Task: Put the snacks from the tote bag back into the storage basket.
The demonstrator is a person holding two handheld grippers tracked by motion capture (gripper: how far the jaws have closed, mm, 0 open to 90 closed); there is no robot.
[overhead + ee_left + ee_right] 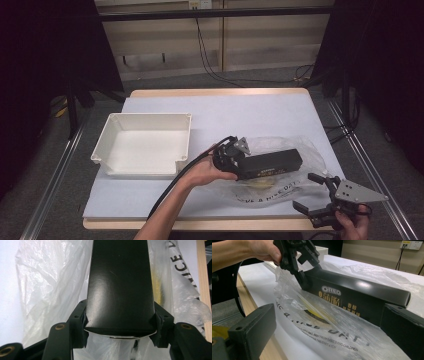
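High view: the left tongs (235,159) are clamped on the near-left end of a long black Oreo box (270,164), which lies half in a clear plastic bag (295,150) at the right of the surface (225,115). An empty white plastic tray (145,145) sits to the left of the box, just beyond the left hand (202,172). The right tongs (312,192) hang released at the near right corner, just off the bag's near edge and touching nothing.

Left gripper view: the black box (120,285) runs away from the camera, its near end squeezed between the two black pads (81,322). The crumpled bag (50,277) spreads under and beside it. The grip looks firm and square across the box's width.

Right gripper view: the left tongs (299,265) bite the far end of the box (352,297), which rests on the printed bag (324,330), with film still draped along its side. The right tongs' own jaws stand wide apart at the bottom corners, with nothing between them.

The step in hand appears to be drawing the box out of the bag, probably towards the tray. The next move likely calls for the right tongs to pinch the bag's near edge and hold it down while the left tongs pull the box leftwards and clear of the film, so that the bag does not drag along.
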